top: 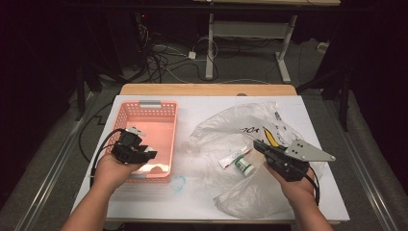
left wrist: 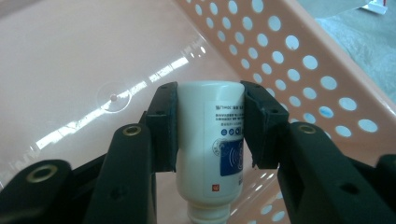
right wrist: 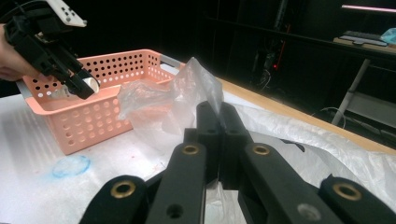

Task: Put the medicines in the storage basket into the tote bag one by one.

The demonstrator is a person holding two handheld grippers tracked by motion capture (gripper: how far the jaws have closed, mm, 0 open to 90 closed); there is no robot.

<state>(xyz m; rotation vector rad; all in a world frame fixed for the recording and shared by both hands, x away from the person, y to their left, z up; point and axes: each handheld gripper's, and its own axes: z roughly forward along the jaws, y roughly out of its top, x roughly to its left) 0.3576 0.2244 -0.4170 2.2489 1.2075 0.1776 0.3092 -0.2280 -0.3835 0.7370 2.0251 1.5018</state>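
L gripper (left wrist: 208, 126) grips white bottle (left wrist: 210, 140) over pink basket (left wrist: 299, 56), not yet dropped. R gripper (right wrist: 219, 116) pinches plastic bag (right wrist: 187, 93) (tube left).

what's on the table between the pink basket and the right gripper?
In the high view, between pink basket and right gripper: crumpled clear plastic bag, with a green-capped tube on it.

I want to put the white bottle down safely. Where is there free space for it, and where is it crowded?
The pink basket floor under the left gripper holding the white bottle lies bare. The white table strip between basket and plastic bag is narrow. The bag crowds the right side, its edge pinched by the right gripper, with a green-capped tube lying there.
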